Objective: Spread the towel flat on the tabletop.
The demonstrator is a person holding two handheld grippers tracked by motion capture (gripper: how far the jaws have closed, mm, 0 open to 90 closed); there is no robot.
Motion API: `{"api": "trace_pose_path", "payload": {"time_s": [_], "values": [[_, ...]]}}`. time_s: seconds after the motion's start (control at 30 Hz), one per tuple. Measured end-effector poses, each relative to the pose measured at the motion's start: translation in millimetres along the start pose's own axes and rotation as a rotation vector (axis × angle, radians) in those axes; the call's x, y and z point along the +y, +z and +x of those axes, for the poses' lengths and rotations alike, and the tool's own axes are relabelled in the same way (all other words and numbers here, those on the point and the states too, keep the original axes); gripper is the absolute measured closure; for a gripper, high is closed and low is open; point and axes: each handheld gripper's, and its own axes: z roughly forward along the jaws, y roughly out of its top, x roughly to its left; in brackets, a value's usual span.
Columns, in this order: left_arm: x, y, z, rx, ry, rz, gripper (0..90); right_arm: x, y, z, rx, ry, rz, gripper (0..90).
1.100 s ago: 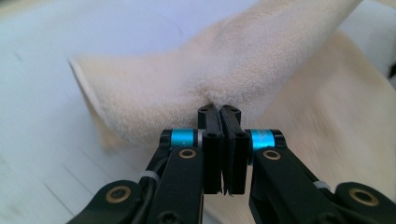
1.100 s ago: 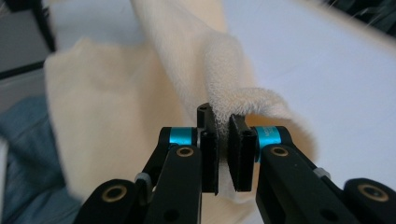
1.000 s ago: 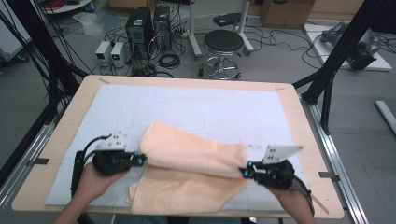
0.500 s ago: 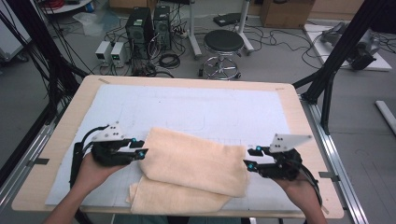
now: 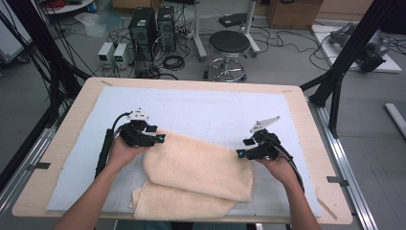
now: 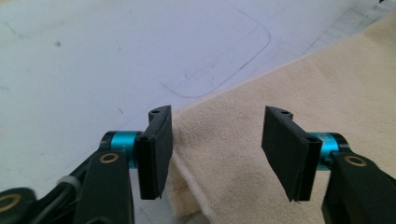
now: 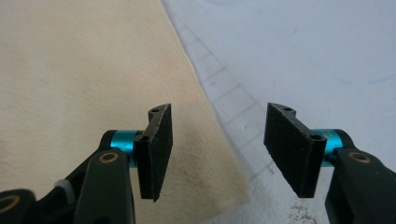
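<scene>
Towel (image 5: pixel 198 175) lies folded between both grippers: left gripper (image 6: pixel 217 147), jaws just opened and holding nothing, straddles its near corner edge; right gripper (image 7: pixel 217 147), likewise parted and empty, has the opposite edge under its left jaw.

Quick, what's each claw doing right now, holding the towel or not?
Left claw: open, jaws just opened, above the towel, not gripping.
Right claw: open, jaws just opened, holding nothing.

The towel (image 5: pixel 201 175) was plain cream; the mat (image 5: pixel 201 112) pale blue with faint lines; the table (image 5: pixel 313 124) light wood; gripper jaws black, collars teal
</scene>
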Motion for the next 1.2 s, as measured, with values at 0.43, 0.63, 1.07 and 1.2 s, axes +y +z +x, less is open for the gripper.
{"api": "trace_pose_path", "payload": {"time_s": [0.43,0.63,1.07,1.2], "values": [[8.3,-26.0,9.4,0.009,-0.07,-0.048,89.8,31.4,-14.0,3.3,0.025,-0.062,-0.056,85.5],[17.6,-49.8,11.5,0.002,-0.068,-0.102,85.1,58.4,-42.6,10.7,-0.044,-0.112,-0.192,84.6],[-0.4,20.9,10.9,0.003,0.006,0.098,57.3,11.8,5.9,-16.0,-0.039,0.02,0.018,47.9],[-0.6,17.6,7.8,-0.031,0.023,0.111,82.1,13.8,15.7,-15.2,-0.03,0.001,0.052,71.0]]}}
